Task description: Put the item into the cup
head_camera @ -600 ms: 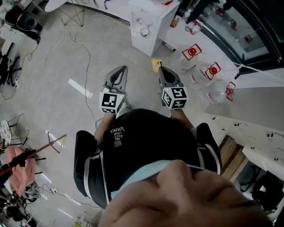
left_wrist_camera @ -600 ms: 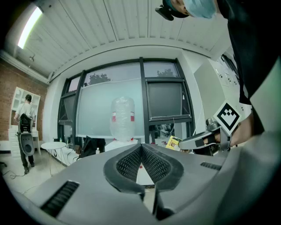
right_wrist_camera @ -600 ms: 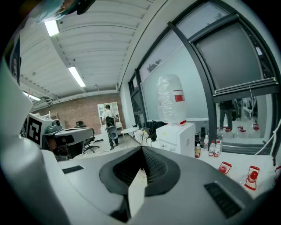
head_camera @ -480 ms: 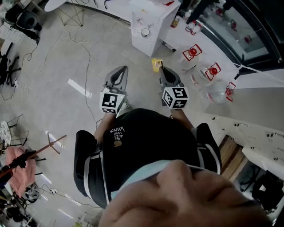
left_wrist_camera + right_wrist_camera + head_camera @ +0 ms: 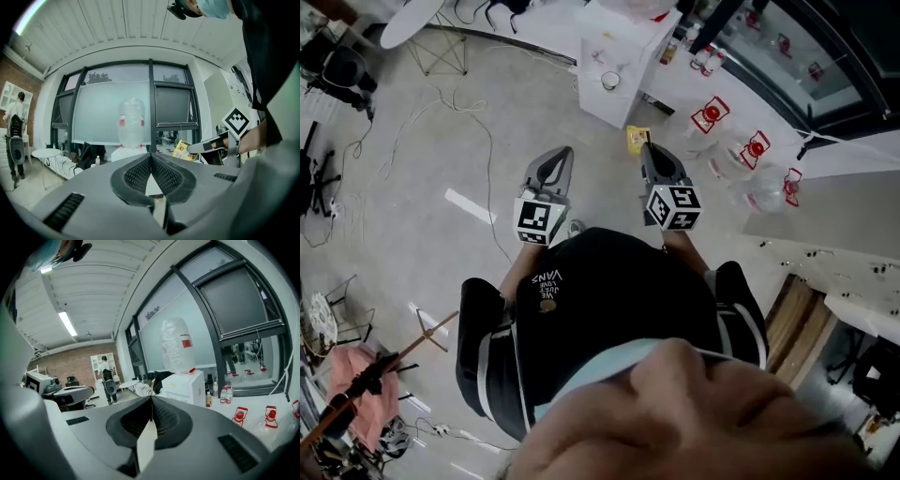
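Note:
My right gripper (image 5: 645,145) is shut on a small yellow packet (image 5: 637,139), which sticks out at the jaw tips. In the right gripper view the packet (image 5: 146,442) shows edge-on as a pale strip between the closed jaws. The left gripper view shows the packet (image 5: 183,149) from the side, held by the right gripper (image 5: 191,148). My left gripper (image 5: 566,150) is shut with nothing in it. It is held level with the right one, over the floor. A small round cup (image 5: 608,80) stands on top of a white cabinet (image 5: 619,47) ahead of both grippers.
An upturned water bottle (image 5: 177,347) stands on the white cabinet. Clear jugs with red caps (image 5: 710,114) lie on the floor to the right, with small bottles (image 5: 703,58) behind them. Cables (image 5: 441,98) trail across the floor at the left. A person (image 5: 107,378) stands far back.
The head view has shifted slightly, so the cabinet and floor sit a little differently. Both grippers keep the same pose, and the right one still holds the yellow packet.

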`<state>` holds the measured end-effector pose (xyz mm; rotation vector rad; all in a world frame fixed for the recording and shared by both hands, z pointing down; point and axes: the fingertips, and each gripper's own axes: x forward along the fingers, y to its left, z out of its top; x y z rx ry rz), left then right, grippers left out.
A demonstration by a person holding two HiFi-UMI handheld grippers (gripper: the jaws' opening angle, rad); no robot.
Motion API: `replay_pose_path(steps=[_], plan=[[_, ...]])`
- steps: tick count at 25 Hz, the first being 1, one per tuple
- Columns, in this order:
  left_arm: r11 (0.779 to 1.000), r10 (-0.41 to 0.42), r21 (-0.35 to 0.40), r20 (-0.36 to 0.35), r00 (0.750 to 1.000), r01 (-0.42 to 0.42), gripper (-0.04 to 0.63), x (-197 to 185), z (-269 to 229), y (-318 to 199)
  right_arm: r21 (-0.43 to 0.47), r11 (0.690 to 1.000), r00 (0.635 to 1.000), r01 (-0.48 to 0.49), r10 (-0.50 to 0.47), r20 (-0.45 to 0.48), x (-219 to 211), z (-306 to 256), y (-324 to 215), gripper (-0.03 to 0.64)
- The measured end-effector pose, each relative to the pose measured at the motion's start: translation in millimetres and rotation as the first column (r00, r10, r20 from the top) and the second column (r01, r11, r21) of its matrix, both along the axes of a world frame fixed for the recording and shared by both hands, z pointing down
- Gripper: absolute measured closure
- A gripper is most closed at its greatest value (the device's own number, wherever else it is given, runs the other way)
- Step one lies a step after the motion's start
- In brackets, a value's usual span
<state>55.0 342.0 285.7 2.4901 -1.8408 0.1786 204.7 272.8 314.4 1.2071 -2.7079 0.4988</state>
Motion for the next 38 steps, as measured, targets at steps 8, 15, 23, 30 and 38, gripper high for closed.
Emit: replay_pose_path(steps=[8, 15, 23, 30, 38], plan=[[0.994, 0.105, -0.027, 0.017, 0.994, -0.105, 0.575, -60.3, 7.8, -33.6, -0.021, 0.995, 0.995, -0.097, 0.097, 0.009, -51.6, 6.9, -22.1, 0.574], [0.993, 0.107, -0.054, -0.026, 0.994, -0.108, 0.575, -81.6, 22.5, -72.2, -0.051, 0.99, 0.991, -0.133, 0.132, -0.019, -62.3, 17.6, -56.7, 0.574], [0.995, 0.079, -0.064, -0.018, 0.997, -0.08, 0.575, -89.8, 26.2, -138.0, -0.059, 0.992, 0.994, -0.11, 0.109, -0.028, -67.9, 23.9, -122.1, 0.574], [0.996, 0.072, -0.06, -0.006, 0.997, -0.073, 0.575, -84.6, 26.9, -200.7, -0.065, 0.995, 0.996, -0.079, 0.076, -0.037, -67.3, 31.0, -182.0, 0.574], [0.996, 0.043, -0.076, 0.002, 0.999, -0.042, 0.575, -78.2, 42.6, -256.6, -0.081, 0.996, 0.999, -0.026, 0.023, -0.037, -66.5, 46.1, -237.5, 0.574]])
